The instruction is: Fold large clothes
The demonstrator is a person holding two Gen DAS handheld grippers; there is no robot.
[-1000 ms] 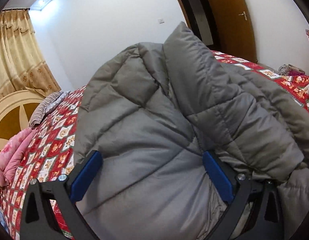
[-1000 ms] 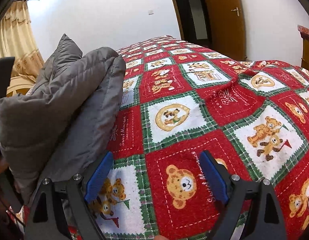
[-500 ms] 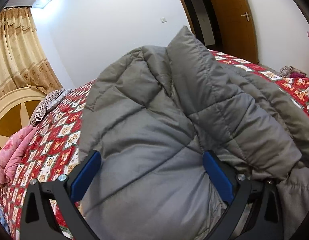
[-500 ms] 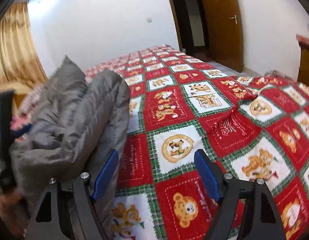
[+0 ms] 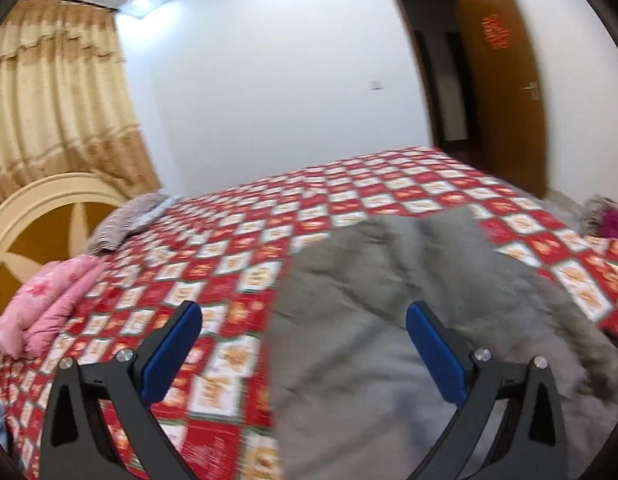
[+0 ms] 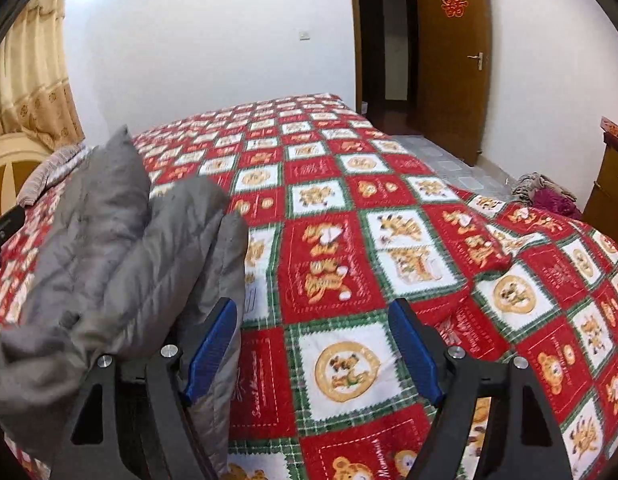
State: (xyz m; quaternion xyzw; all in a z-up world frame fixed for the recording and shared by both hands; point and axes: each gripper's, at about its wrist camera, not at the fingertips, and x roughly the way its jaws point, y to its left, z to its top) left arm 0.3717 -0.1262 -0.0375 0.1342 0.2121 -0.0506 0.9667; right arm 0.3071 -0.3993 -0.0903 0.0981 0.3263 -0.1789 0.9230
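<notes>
The grey quilted puffer jacket (image 6: 121, 248) lies on the bed's red, white and green bear-patterned quilt (image 6: 389, 240), bunched into a thick, doubled-over bundle on the left part of the bed as the right wrist view shows it; one stiff corner stands up above the rest. In the left wrist view, which is blurred, the same padded jacket (image 5: 389, 320) spreads out beneath and ahead of the tool. The left gripper (image 5: 305, 332) has its blue-padded jaws spread wide with nothing between them; it sits over the jacket's left edge, one finger above the quilt and the other above the grey fabric. The right gripper (image 6: 313, 332) is likewise wide apart and empty, with its left finger just beside the jacket's near edge and the rest of it over bare quilt. As a judgement, at least one fold seems made, since the jacket is layered on itself, but the bundle is lumpy and uneven, so flattening, squaring up and probably a further fold seem left to do.
</notes>
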